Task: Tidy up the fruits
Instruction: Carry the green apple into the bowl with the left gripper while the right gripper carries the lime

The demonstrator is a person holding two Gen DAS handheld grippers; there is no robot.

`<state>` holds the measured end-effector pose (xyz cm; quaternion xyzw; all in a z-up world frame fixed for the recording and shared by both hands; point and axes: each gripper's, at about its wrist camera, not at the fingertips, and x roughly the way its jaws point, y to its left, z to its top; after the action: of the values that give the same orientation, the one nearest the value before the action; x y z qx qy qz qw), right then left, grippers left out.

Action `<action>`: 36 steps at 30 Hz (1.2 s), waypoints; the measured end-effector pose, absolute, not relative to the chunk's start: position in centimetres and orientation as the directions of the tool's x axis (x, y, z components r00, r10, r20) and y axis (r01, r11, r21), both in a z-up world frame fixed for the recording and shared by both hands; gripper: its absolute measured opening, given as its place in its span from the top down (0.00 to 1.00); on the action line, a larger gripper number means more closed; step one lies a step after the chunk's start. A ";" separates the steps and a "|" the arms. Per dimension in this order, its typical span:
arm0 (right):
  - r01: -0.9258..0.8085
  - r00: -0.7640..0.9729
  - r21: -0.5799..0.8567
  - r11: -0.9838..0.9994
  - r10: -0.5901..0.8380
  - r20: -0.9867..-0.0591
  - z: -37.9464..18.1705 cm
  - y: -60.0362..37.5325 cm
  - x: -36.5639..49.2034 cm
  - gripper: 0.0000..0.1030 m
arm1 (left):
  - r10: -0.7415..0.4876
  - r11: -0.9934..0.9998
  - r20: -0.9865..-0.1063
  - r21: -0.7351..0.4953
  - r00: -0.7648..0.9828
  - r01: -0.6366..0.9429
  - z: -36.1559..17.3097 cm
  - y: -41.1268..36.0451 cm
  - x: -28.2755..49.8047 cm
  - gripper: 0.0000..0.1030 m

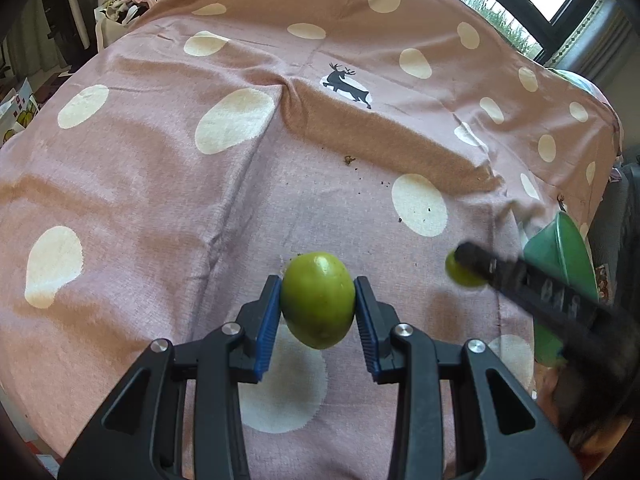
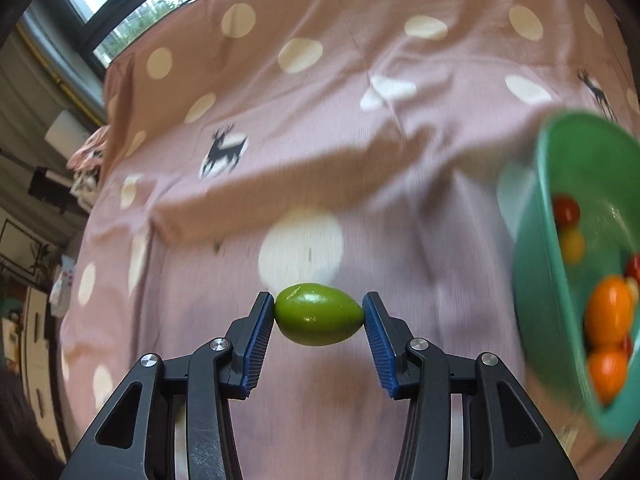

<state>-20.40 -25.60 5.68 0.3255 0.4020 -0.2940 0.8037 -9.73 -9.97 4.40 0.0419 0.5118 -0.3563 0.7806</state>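
Left gripper: blue ribbed pads closed on a green fruit, held clear above the pink polka-dot blanket. Fruit oval, long axis upright, smooth dull-green skin with faint brown specks and a paler patch near the top. Pads pressing its left and right flanks.

Right gripper: jaws set somewhat wider, clamped on a second green fruit, held above the blanket. This fruit egg-shaped, long axis crosswise, glossy bright green with small highlights, one ribbed pad at each pointed end. From the left wrist view, visible as a blurred green ball at the tip of the right gripper's dark finger.

Teal bowl at the right edge of the blanket, tilted in view, blurred. Contents: two orange fruits, a small yellow one, red ones. Neither green fruit inside the bowl. Deer print farther up the blanket.
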 end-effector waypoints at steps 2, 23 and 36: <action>0.728 0.506 0.290 0.621 -0.203 -0.838 5.3 -24.5 -21.3 0.54 | -0.515 0.742 -0.826 -0.297 0.229 0.601 4.5 -10.0 -9.9 0.65; 0.662 0.635 0.321 0.678 -0.279 -0.720 10.2 -22.1 -24.4 0.53 | -0.594 0.705 -0.708 -0.230 0.382 0.671 8.6 -8.8 -13.7 0.65; 0.669 0.670 0.298 0.681 -0.377 -0.640 13.3 -22.1 -27.1 0.53 | -0.641 0.662 -0.638 -0.178 0.427 0.728 11.6 -9.7 -16.6 0.65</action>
<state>-27.08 -22.13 13.32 0.2647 0.2752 -0.2991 0.8745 -16.64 -9.69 11.58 0.0622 0.3487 -0.4061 0.8424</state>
